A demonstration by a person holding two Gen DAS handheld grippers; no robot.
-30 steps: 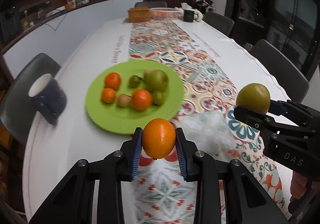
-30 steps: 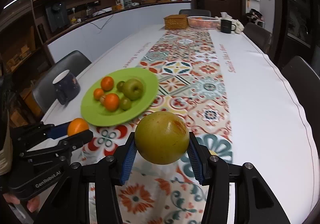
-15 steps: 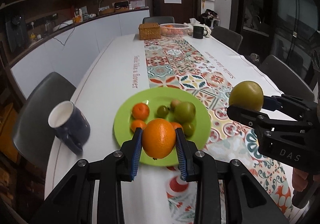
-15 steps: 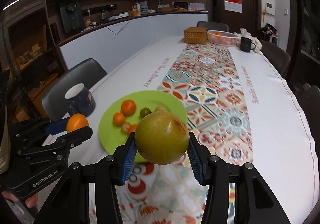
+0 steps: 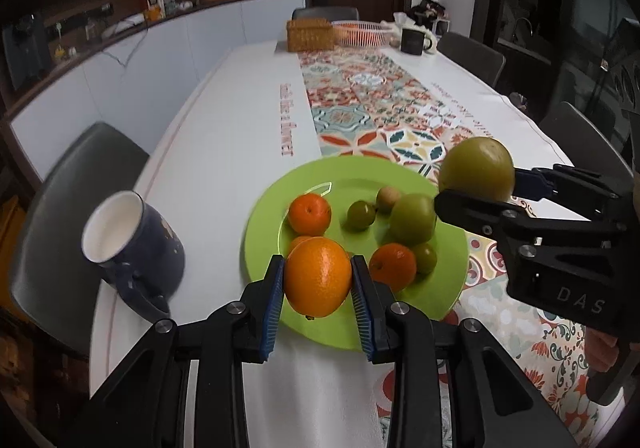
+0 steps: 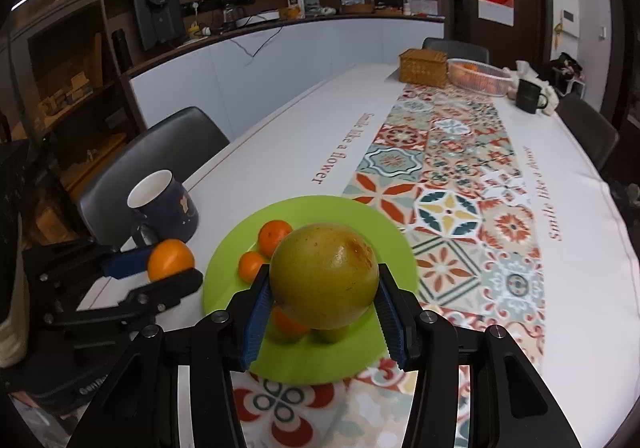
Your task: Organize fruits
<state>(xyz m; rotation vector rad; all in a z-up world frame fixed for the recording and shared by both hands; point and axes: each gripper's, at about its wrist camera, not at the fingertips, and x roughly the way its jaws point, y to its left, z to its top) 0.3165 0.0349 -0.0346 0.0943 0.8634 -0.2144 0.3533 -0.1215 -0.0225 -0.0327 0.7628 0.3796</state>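
My left gripper (image 5: 318,280) is shut on an orange (image 5: 318,275) and holds it above the near rim of a green plate (image 5: 352,180). My right gripper (image 6: 324,288) is shut on a large yellow-green pear (image 6: 324,282), held above the same plate (image 6: 394,244). The plate carries several small fruits: tangerines (image 5: 310,213), a green apple (image 5: 413,219) and small green fruits (image 5: 361,214). The right gripper with the pear also shows in the left wrist view (image 5: 476,170). The left gripper with the orange also shows in the right wrist view (image 6: 170,259).
A dark blue mug (image 5: 134,240) stands left of the plate near the table edge. A patterned runner (image 6: 452,184) runs down the white table. At the far end stand a wicker box (image 5: 310,34), a white basket (image 5: 360,34) and a black mug (image 5: 413,41). Grey chairs surround the table.
Both grippers have moved forward and to the left with their fruit, so each now hangs over the green plate. The grips have not changed.
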